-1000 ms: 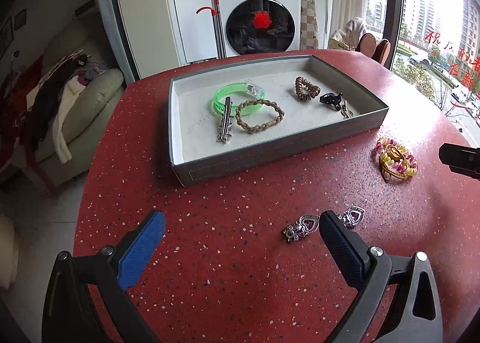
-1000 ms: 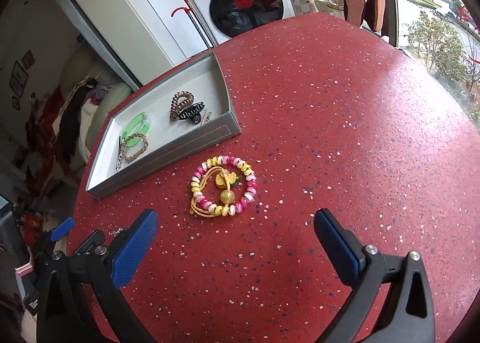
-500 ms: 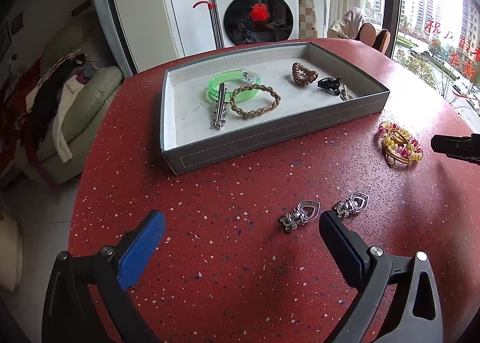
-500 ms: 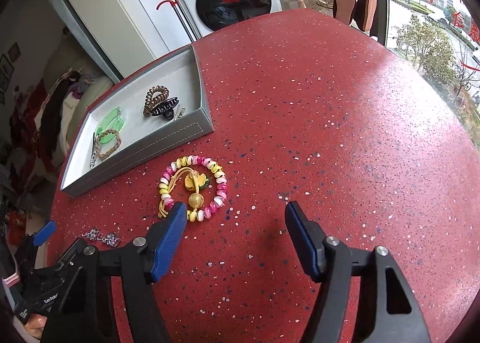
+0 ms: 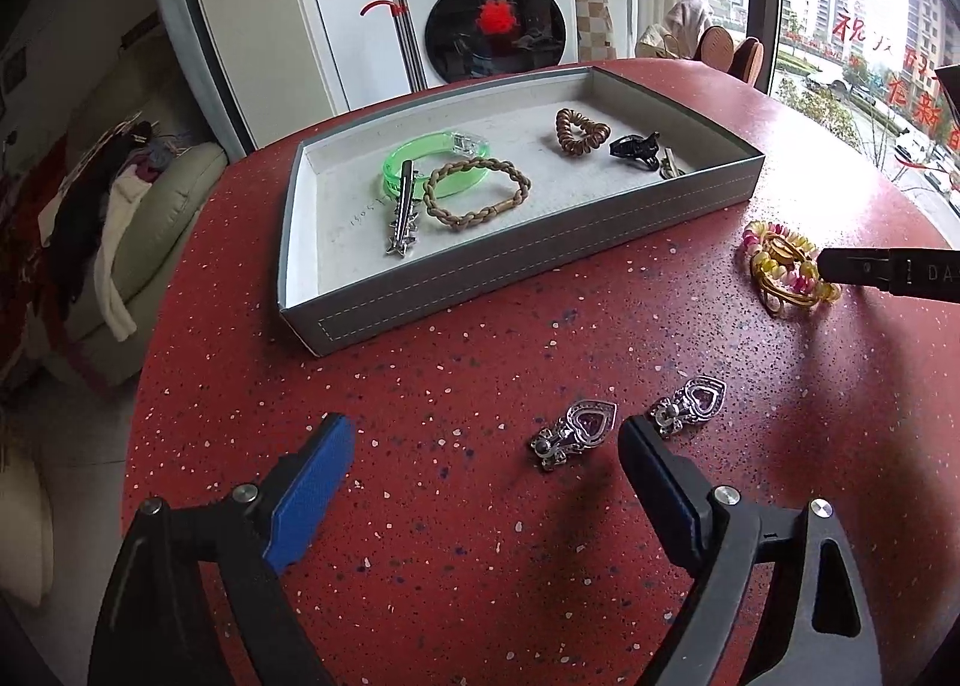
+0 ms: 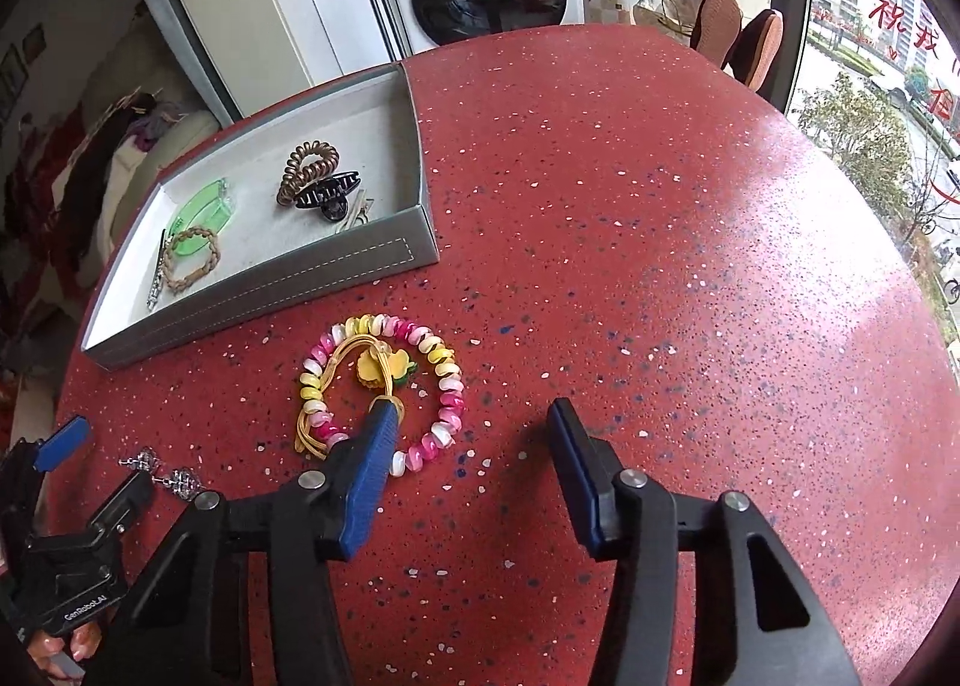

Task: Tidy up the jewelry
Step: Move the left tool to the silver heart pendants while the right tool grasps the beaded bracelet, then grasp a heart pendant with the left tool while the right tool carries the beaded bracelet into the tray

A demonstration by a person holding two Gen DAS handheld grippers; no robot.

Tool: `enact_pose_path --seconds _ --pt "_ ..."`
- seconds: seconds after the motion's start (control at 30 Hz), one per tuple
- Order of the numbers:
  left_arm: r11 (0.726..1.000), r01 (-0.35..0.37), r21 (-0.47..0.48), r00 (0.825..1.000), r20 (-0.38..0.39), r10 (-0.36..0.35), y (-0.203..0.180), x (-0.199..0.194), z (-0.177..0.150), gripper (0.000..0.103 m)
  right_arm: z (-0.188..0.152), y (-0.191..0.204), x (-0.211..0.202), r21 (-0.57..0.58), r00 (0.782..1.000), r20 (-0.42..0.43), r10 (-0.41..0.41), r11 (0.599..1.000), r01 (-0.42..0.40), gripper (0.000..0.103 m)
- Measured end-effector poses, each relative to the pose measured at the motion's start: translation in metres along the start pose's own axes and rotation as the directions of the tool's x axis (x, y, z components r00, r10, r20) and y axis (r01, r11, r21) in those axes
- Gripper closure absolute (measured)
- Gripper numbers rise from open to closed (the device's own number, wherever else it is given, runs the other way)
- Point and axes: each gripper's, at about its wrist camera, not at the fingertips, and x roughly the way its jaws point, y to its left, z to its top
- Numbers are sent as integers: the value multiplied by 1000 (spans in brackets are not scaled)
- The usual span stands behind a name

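A grey tray [image 5: 522, 260] [image 6: 264, 290] on the red table holds a green bangle [image 5: 420, 161], a braided bracelet [image 5: 477, 194], a silver hair clip [image 5: 402, 218], a brown coil tie [image 5: 579, 131] and a black claw clip [image 5: 633, 146]. A pink and yellow beaded bracelet [image 6: 384, 380] [image 5: 780, 266] lies on the table right of the tray. My right gripper [image 6: 471, 428] is open, its left finger over the bracelet's inside. Two silver heart earrings [image 5: 576, 428] [image 5: 693, 404] lie just ahead of my open left gripper [image 5: 480, 446].
The round red table [image 6: 660, 206] drops off at its edges on all sides. A washing machine [image 5: 492, 8] and white cabinets stand behind it, a sofa with clothes [image 5: 120, 218] to the left, chairs and a window to the right.
My right gripper has narrowed and moved down and forward onto the beaded bracelet. My left gripper has moved closer to the two earrings.
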Motion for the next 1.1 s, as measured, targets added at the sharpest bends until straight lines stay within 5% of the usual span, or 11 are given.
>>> enact_pose_path --seconds 0.33,0.5,0.6,0.67,0.73,1.1 --pt "999 10 35 1000 2 -10 -9 1 1 6 -3 20 5 -174 995 2 -103 980 101 55" --pt "998 32 58 999 1 -32 -16 0 3 18 -4 19 4 -174 996 -8 -86 981 83 60" --pt "996 68 53 998 -10 -68 -16 0 4 29 -4 22 2 -179 998 -12 -68 982 65 87" --pt "995 86 54 996 -9 -86 -17 -1 4 56 -4 22 1 -161 998 -6 -62 985 60 93" --pt "993 100 57 995 -15 -99 -18 -1 3 66 -5 18 -1 -127 999 2 -37 991 37 93" --pt "982 179 -62 984 28 -178 7 -16 7 66 -1 21 -39 -110 994 105 29 994 -17 93"
